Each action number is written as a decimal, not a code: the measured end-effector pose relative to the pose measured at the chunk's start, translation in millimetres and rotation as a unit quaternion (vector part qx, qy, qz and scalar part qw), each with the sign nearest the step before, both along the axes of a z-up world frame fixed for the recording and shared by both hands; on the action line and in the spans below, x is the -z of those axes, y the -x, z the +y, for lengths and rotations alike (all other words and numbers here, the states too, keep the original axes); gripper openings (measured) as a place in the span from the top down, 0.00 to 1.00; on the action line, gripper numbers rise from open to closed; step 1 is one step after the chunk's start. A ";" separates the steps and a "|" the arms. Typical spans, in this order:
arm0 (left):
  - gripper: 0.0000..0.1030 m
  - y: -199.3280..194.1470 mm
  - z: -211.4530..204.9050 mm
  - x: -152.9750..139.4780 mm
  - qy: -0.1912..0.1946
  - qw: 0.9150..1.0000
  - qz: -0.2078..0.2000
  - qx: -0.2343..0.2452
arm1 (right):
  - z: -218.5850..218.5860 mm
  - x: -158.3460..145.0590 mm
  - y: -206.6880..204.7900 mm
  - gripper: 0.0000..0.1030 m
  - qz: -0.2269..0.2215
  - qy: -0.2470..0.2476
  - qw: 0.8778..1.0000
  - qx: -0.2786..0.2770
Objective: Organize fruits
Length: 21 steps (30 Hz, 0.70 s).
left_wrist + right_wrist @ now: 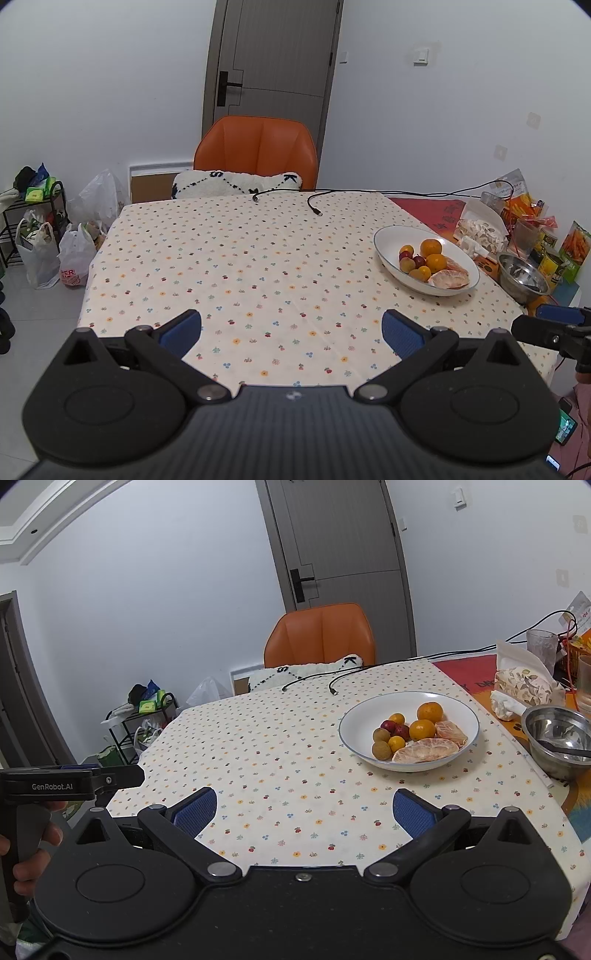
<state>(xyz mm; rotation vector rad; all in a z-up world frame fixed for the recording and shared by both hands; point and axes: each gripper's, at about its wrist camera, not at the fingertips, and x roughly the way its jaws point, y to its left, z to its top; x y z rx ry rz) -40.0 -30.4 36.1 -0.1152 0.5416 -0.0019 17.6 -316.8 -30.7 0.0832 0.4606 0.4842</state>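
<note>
On the worktop (258,760), covered by a cloth dotted with small flowers, a white bowl (354,734) is sitting toward the right side, well apart from both hand-held grippers. Both are hovering over the near edge with their blue pads spread wide and gripping nothing: the left hand-held gripper (291,332) and the right hand-held gripper (304,812). Only the right wrist view is showing the person's hand (33,849) wrapping the handle of the left tool at the far left, while the left wrist view is catching just the tip of the right tool at its right edge, plus white plastic bags (55,254) lying on the floor. Inside the bowl, two round oranges (424,722) are lying beside two peeled pinkish citrus pieces (424,750), with small red fruits (395,729), small yellow fruits (396,744) and two brownish ones (381,743) clustering to their left. A steel bowl (557,738) is resting just to the right of the white one, and an orange chair (321,635) is standing at the far side, with black cables (343,679) trailing across the cloth.
</note>
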 end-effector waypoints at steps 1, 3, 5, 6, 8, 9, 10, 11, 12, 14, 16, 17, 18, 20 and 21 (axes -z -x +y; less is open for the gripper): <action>0.00 0.1 0.1 0.0 0.000 1.000 0.000 0.000 | -0.3 0.0 -0.2 0.00 0.000 0.000 1.000 -0.001; 0.00 0.0 0.1 -0.1 0.000 1.000 0.000 0.000 | -0.3 0.1 0.2 0.00 0.000 0.000 1.000 -0.001; 0.00 0.0 0.0 0.2 0.000 1.000 0.000 0.000 | -0.1 0.0 0.4 0.00 0.000 0.000 1.000 -0.001; 0.00 0.1 0.2 0.2 0.000 1.000 0.000 0.000 | 0.0 0.0 0.6 0.00 -0.001 0.000 1.000 -0.002; 0.00 0.1 0.2 0.1 0.000 1.000 0.000 0.000 | 0.2 0.2 0.0 0.00 0.000 0.001 1.000 -0.001; 0.00 0.2 0.2 0.1 0.001 1.000 0.000 0.000 | 0.1 0.1 0.2 0.00 0.000 0.000 1.000 -0.001; 0.00 0.4 0.0 0.6 0.001 1.000 0.000 0.000 | 0.2 0.2 0.2 0.00 -0.001 0.000 1.000 -0.002; 0.00 0.3 0.0 0.6 0.000 1.000 0.000 0.000 | 0.3 0.2 0.3 0.00 -0.001 0.000 1.000 -0.002; 0.00 0.4 0.1 0.7 0.000 1.000 0.000 0.000 | 0.4 0.2 0.4 0.00 -0.001 0.000 1.000 -0.002; 0.00 0.3 0.1 0.6 0.001 1.000 0.000 0.000 | 0.9 0.4 0.1 0.00 0.000 0.001 1.000 -0.002; 0.00 0.3 0.1 0.6 0.001 1.000 0.000 0.000 | 0.9 0.4 0.0 0.00 -0.001 0.001 1.000 -0.002; 0.00 0.3 0.1 0.6 0.001 1.000 0.000 0.000 | 0.8 0.5 0.0 0.00 0.000 0.001 1.000 -0.002; 0.00 0.3 0.1 0.6 0.001 1.000 0.000 0.000 | 0.8 0.6 0.1 0.00 0.000 0.001 1.000 -0.002; 0.00 0.5 0.3 0.7 0.001 1.000 0.000 0.000 | 1.4 0.6 -0.1 0.00 0.000 0.001 1.000 -0.002; 0.00 0.6 0.4 0.8 0.001 1.000 0.000 0.000 | 1.4 0.7 -0.1 0.00 0.000 0.001 1.000 -0.001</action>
